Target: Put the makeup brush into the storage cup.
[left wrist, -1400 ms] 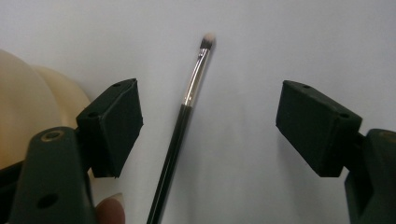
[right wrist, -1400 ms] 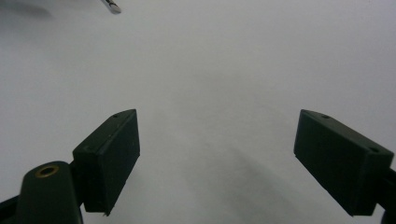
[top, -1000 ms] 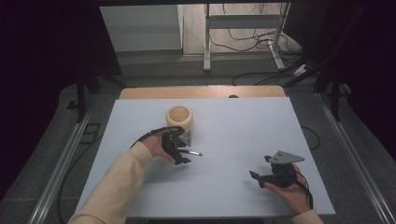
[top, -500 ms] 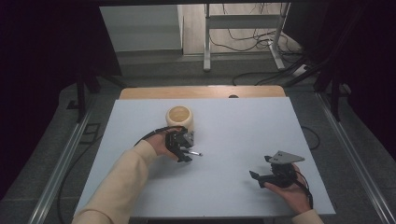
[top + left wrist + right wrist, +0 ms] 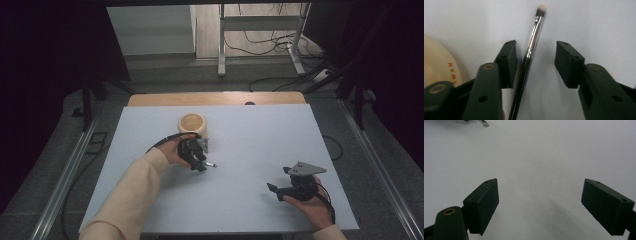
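Left gripper view has the makeup brush point(image 5: 532, 42) lying on the white table point(image 5: 260, 130) between the jaws of the left gripper point(image 5: 535, 58), just right of the left pad, maybe touching it, well clear of the other. The jaws have just been closing but aren't pinching yet, so this looks like the grab step. Next: squeeze shut, then lift. The cream tub point(image 5: 192, 124) sits just beyond. Right gripper point(image 5: 540, 202) hovers wide open with nothing in it, near right.

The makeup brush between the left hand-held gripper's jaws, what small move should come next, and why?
Probably keep closing. The left hand-held gripper has just been closing its jaws around the makeup brush, which lies on the table. One jaw is at the handle, the other still stands apart with a gap, so nothing is clamped yet.
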Motion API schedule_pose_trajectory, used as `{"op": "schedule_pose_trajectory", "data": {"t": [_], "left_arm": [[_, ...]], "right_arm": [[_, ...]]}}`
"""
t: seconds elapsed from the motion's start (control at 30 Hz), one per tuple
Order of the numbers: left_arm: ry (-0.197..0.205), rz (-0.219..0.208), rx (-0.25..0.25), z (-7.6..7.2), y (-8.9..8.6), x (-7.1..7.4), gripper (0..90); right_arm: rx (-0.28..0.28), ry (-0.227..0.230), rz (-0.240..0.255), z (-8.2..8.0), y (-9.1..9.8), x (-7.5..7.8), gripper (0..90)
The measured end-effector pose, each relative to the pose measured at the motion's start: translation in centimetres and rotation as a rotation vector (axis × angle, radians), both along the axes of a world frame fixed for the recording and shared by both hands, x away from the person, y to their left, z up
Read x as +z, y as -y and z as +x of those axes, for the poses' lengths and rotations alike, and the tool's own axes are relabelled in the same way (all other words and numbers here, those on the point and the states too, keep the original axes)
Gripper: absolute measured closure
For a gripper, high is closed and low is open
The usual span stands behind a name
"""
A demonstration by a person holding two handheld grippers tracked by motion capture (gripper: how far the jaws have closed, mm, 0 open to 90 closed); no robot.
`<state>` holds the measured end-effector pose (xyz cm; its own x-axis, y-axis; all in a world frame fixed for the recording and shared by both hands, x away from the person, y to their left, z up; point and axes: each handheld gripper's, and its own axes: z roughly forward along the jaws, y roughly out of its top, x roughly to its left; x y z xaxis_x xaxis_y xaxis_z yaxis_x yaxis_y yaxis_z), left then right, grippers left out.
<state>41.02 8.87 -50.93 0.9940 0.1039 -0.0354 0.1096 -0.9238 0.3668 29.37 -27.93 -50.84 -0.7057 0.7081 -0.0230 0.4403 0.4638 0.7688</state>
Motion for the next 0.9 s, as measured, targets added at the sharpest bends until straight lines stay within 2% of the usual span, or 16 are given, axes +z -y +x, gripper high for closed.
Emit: {"op": "schedule_pose_trajectory", "data": {"t": [0.2, 0.5, 0.7, 0.9], "left_arm": [[0.013, 0.039, -0.037, -0.3, 0.6, 0.3, 70.3], [0.002, 0.054, -0.054, -0.6, 0.9, 0.4, 83.3], [0.009, 0.061, -0.051, -0.7, 1.0, 0.4, 83.6], [0.044, 0.112, -0.026, -1.4, 1.4, 0.8, 83.7]], "right_arm": [[0.0, 0.002, 0.001, 0.0, 0.0, 0.0, 14.8], [-0.008, 0.019, 0.014, -0.1, 0.1, 0.3, 16.0], [-0.004, 0.017, 0.008, -0.1, 0.1, 0.2, 15.9], [-0.012, 0.021, 0.014, -0.2, 0.2, 0.3, 16.0]]}}
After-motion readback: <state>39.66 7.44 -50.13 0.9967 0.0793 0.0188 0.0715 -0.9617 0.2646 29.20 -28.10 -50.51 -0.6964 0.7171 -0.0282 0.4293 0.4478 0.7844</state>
